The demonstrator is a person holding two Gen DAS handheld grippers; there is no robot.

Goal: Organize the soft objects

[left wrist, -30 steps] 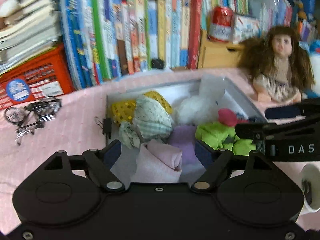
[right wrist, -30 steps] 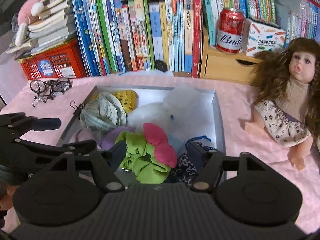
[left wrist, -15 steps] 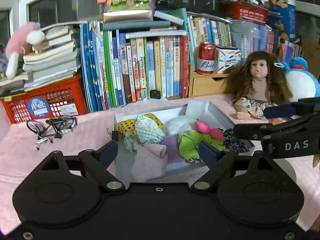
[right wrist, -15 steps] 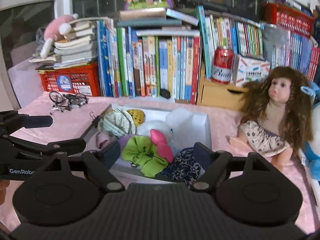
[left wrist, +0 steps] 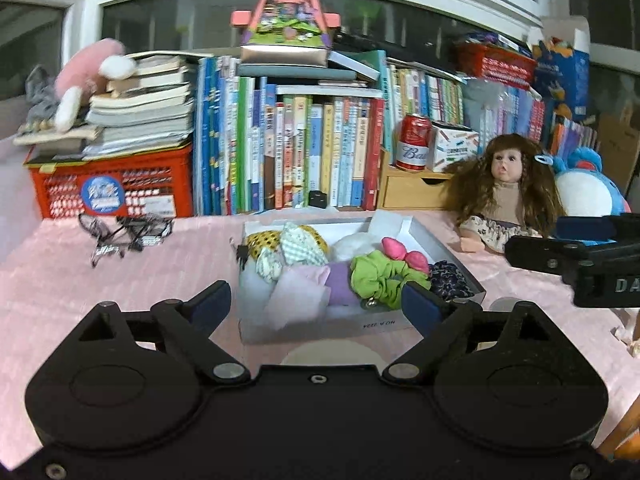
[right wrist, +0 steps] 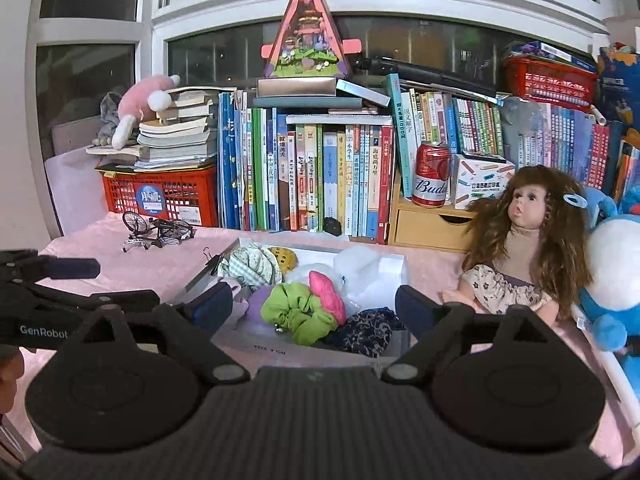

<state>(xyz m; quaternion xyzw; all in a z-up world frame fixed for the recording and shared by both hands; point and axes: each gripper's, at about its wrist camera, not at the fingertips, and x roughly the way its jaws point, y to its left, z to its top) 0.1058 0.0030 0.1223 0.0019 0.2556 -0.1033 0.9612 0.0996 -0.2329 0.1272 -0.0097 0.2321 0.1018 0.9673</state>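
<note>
A shallow white box (left wrist: 432, 240) (right wrist: 394, 260) sits on the pink cloth and holds several soft things: a green scrunchie (left wrist: 380, 276) (right wrist: 298, 312), a pink bow (left wrist: 404, 254) (right wrist: 326, 294), a pale pink cloth (left wrist: 296, 292), a checked scrunchie (left wrist: 300, 244) (right wrist: 252, 264), a yellow dotted one (left wrist: 260, 240), a dark patterned one (left wrist: 450, 276) (right wrist: 364, 330) and white fluff (left wrist: 352, 244). My left gripper (left wrist: 316, 306) is open and empty, held back in front of the box. My right gripper (right wrist: 314, 306) is open and empty, also back from the box.
A doll (left wrist: 504, 196) (right wrist: 520, 248) sits right of the box, with a blue plush (right wrist: 612, 272) beside it. A model bicycle (left wrist: 124, 232) (right wrist: 158, 232) lies at the left. Books (right wrist: 312, 176), a red crate (left wrist: 112, 188), a red can (right wrist: 432, 180) and a wooden drawer (left wrist: 412, 192) line the back.
Both grippers have pulled back and up from the box, so it looks smaller and farther. Both stay open and empty. The things in the box have not moved.
</note>
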